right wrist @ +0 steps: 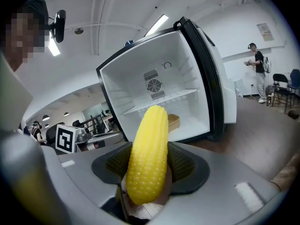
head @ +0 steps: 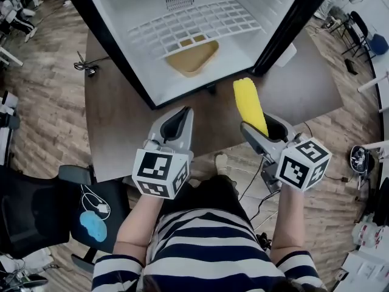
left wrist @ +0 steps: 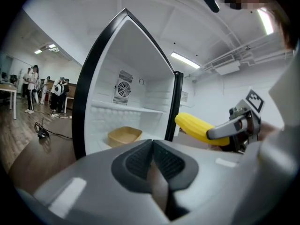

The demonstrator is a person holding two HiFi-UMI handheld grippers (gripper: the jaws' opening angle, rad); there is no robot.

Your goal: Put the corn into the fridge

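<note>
Step in hand: transport. The corn [head: 250, 104] is held clamped in the right tongs [head: 260, 131], raised above the worktop [head: 121, 120] just before the fridge [head: 140, 17], whose door is open. The left tongs [left wrist: 152, 161] are seen pressed together with nothing between them.

Next move, as judged: the corn is to be carried into the compartment, clear of the wire shelf [head: 194, 23], set beside the tan tray [head: 192, 55], then released.

No brand or readable writing is noted; only square markers on the cubes [head: 304, 163].
</note>
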